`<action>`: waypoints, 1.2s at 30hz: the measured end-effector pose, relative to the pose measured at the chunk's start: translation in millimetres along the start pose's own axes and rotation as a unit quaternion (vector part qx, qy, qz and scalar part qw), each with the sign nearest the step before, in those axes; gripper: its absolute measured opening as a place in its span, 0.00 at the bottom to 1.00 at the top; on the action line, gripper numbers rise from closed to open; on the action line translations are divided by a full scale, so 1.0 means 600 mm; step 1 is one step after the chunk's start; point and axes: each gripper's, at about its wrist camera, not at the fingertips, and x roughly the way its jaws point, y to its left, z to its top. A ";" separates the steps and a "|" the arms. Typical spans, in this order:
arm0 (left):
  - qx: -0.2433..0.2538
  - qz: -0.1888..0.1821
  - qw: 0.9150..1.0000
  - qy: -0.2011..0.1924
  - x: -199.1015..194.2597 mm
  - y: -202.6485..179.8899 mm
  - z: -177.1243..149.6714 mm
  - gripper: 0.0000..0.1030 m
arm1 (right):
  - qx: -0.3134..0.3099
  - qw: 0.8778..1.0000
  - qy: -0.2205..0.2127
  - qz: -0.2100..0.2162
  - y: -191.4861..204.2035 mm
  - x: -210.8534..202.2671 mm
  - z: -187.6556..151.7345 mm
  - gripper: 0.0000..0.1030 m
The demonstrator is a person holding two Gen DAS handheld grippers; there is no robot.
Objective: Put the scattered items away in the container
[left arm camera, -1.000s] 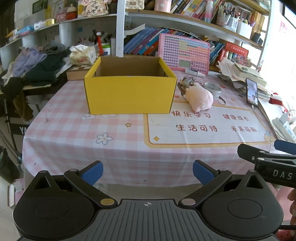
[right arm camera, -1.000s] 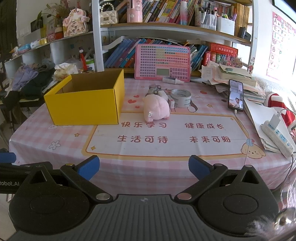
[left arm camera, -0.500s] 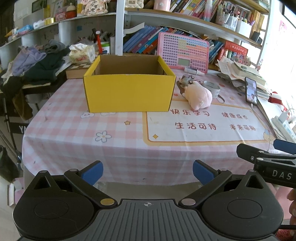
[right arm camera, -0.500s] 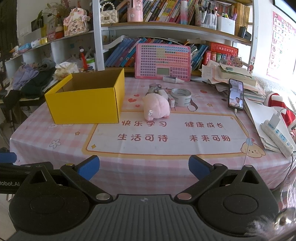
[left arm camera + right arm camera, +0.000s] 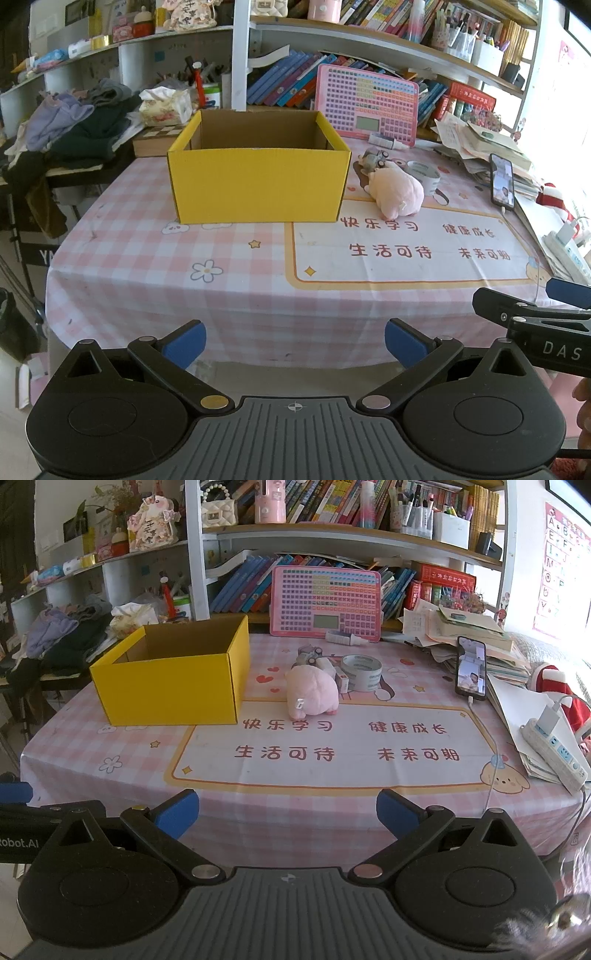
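Left wrist view, right tongs [image 5: 554, 295] marked "DAS", both tongs wide, yellow box [image 5: 258, 184] unlabelled.

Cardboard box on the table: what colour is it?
Yellow outside, plain brown inside; the cardboard box shows best in the left wrist view.

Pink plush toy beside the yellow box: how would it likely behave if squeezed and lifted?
The pink plush toy looks soft and rounded, so it would probably squash between the fingers rather than slip. It likely weighs little for its bulk. Lying low on the checked tablecloth, it seems unlikely to tip, though a push might roll it.
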 end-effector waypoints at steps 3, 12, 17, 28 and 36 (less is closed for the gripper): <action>0.001 -0.001 1.000 0.001 0.000 -0.001 -0.001 1.00 | 0.001 1.000 0.000 0.000 0.000 0.001 -0.001 1.00; 0.001 -0.001 1.000 -0.001 -0.003 -0.005 0.000 1.00 | 0.001 1.000 -0.003 -0.002 -0.006 -0.007 -0.006 1.00; 0.001 0.000 1.000 -0.004 -0.004 -0.005 -0.002 1.00 | 0.002 1.000 -0.003 -0.003 -0.004 -0.006 -0.004 1.00; 0.015 -0.005 1.000 -0.017 -0.010 -0.009 0.002 1.00 | 0.003 1.000 -0.005 -0.004 -0.002 -0.007 -0.007 1.00; 0.035 -0.008 0.999 -0.024 -0.011 -0.011 0.007 1.00 | 0.004 1.000 -0.006 -0.004 0.000 -0.006 -0.003 1.00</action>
